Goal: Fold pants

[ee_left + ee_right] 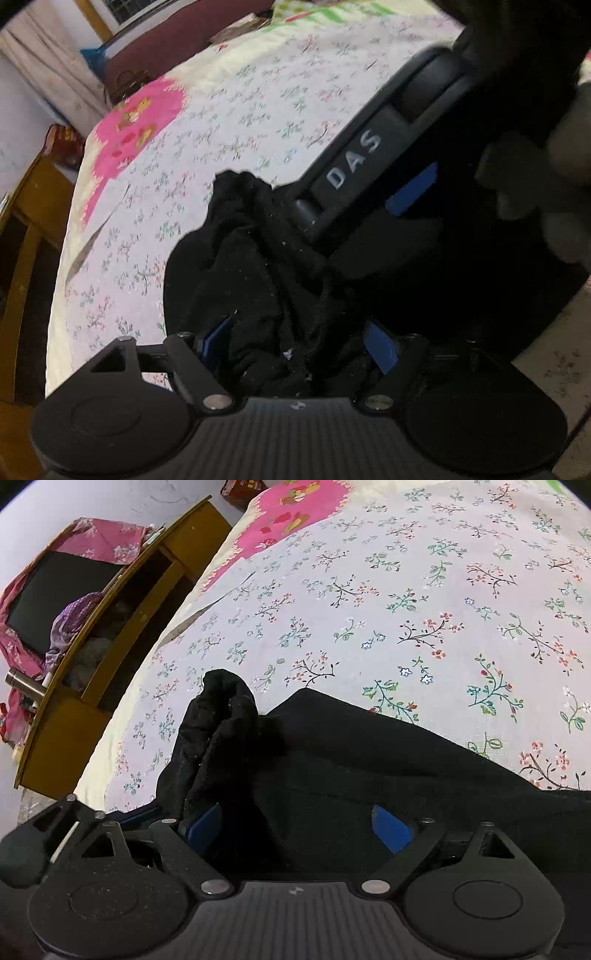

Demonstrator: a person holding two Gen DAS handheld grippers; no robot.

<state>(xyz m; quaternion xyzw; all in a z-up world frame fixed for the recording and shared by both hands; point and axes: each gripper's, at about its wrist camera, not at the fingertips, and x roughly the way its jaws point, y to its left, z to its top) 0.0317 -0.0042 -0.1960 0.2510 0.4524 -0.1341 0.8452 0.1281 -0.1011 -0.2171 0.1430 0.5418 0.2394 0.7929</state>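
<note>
Nearest the lens, black pants [258, 280] bunched between the left gripper [299, 343]'s blue pads, the jaws partly closed and apparently clamping the fabric. The right gripper [299, 827] stood wider, cloth filling its gap; a firm hold could not be confirmed. Lifting both evenly should keep the fold square. Only the right view showed the pants [369, 760] lying flat on the floral bedsheet [406, 609] beyond the jaws; only the left showed the other gripper's body.

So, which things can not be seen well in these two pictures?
- Left gripper fingertips: left wrist view, buried in the black pants.
- Right gripper grip: right wrist view, fabric covers the gap between the fingers.
- Pants' full shape: cut off by the lower and right edges in both views.
- Person's hand: left wrist view, blurred.
- Bedsheet under the pants: hidden.
</note>
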